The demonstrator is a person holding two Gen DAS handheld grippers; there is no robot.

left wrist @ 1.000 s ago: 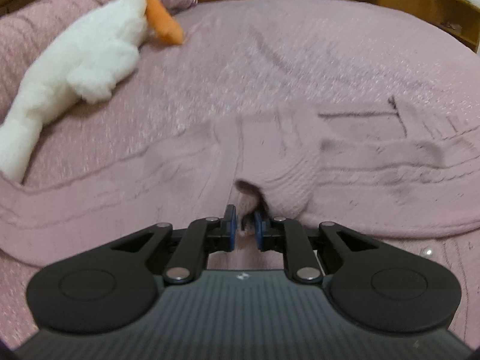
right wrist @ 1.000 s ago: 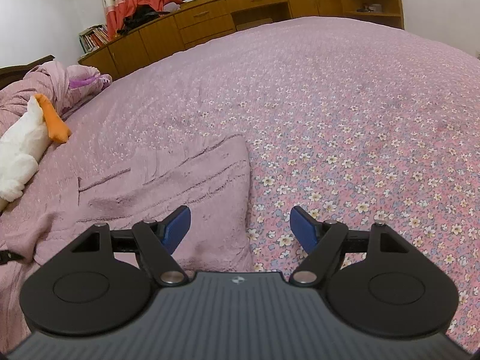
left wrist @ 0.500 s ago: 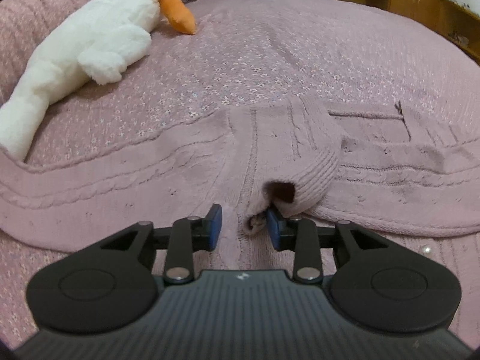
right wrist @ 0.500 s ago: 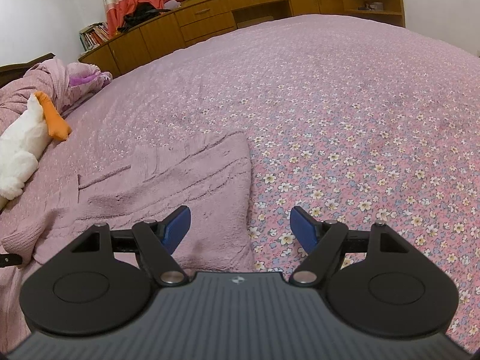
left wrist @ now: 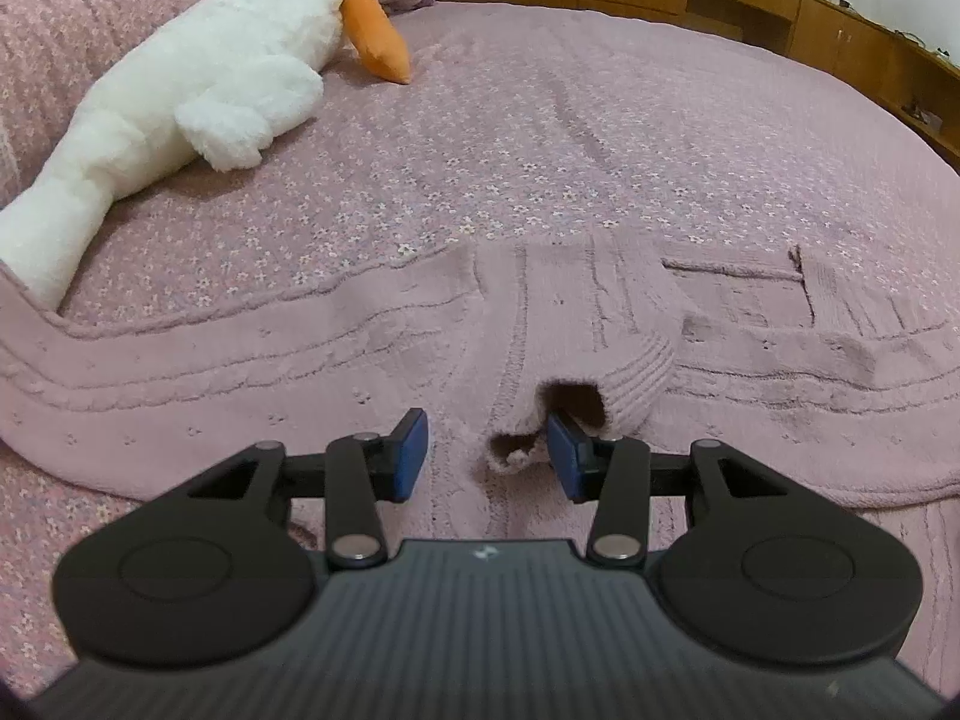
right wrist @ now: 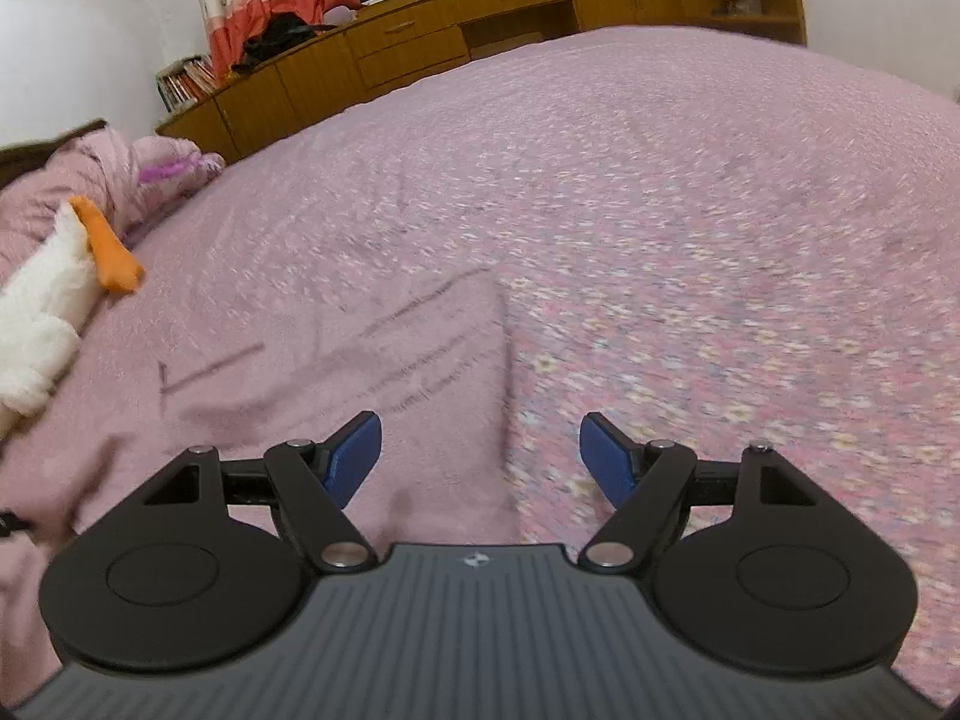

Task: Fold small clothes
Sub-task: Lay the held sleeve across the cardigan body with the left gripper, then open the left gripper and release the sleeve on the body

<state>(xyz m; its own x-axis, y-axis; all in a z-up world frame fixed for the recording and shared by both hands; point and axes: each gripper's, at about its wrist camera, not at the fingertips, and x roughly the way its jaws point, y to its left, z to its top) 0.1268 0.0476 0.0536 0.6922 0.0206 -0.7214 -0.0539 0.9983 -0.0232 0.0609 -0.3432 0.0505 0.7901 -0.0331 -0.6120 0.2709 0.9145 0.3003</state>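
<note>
A wide bed (left wrist: 600, 120) with a pink flowered cover fills both views, wooden cabinets (right wrist: 456, 42) lining the far wall. A white plush goose (left wrist: 198, 90) with an orange beak lies at the bed's left side. Spread flat on the cover nearest the cameras is the task's garment, a mauve cable-knit sweater (left wrist: 240, 360); one sleeve (left wrist: 576, 324) has been folded in across its body, the ribbed cuff (left wrist: 630, 384) pointing toward the camera. The left gripper (left wrist: 487, 461) has just been opening: its blue pads now stand apart, the cuff lying loose between them against the right-hand pad, no longer pinched. The right gripper (right wrist: 480, 459) hovers spread wide and empty over the sweater's right edge (right wrist: 504, 360), in a motion-blurred view. The sleeve fold looks to be in its release stage; the next move likely calls for drawing the left gripper clear without dragging the cuff, then taking up another part to fold. No brand, label or readable writing shows anywhere.
</note>
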